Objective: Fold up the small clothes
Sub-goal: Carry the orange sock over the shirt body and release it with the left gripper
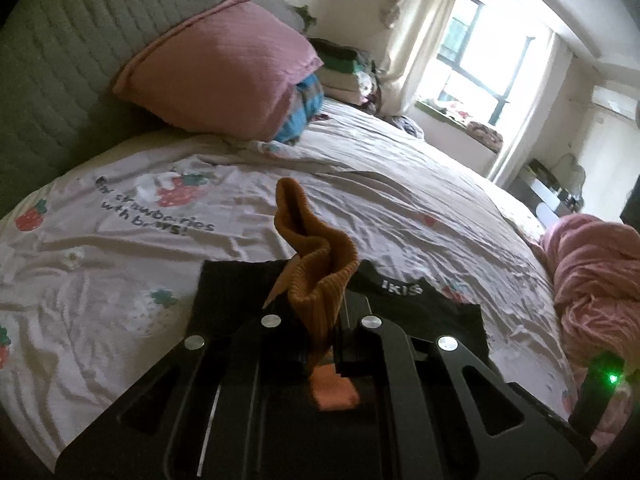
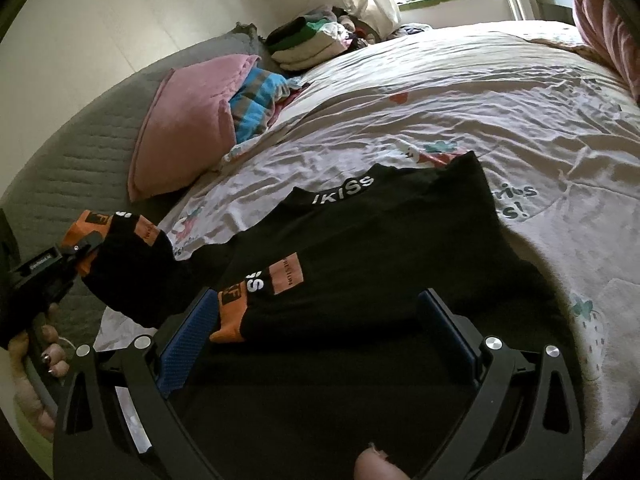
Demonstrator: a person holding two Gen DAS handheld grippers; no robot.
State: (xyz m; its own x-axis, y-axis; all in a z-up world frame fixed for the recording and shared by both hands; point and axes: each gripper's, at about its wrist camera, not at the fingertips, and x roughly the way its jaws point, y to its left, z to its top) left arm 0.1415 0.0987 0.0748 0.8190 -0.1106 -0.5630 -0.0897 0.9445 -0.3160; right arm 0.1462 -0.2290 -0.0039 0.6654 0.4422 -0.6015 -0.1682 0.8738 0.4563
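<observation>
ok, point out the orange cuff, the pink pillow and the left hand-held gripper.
orange cuff (image 1: 320,280), left wrist view, ribbed fold.
pink pillow (image 1: 224,68), left wrist view, front face.
left hand-held gripper (image 2: 86,250), right wrist view, fingertips.

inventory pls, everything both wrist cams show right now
Black shirt: 1, black with white lettering and orange patches, flat on the bedsheet.
Sleeve cuff: 1, orange ribbed, clamped in the left gripper.
Bedsheet: 1, pale with strawberry print.
Pillow: 1, pink, against the headboard.
Headboard: 1, grey-green quilted.
Striped cloth: 1, blue and grey, beside the pillow.
Folded pile: 1, mixed colours, far corner.
Pink blanket: 1, bunched at the bed edge.
Window: 1, bright.
Left gripper: black, shut.
Right gripper: black with blue pads, open over the shirt.
</observation>
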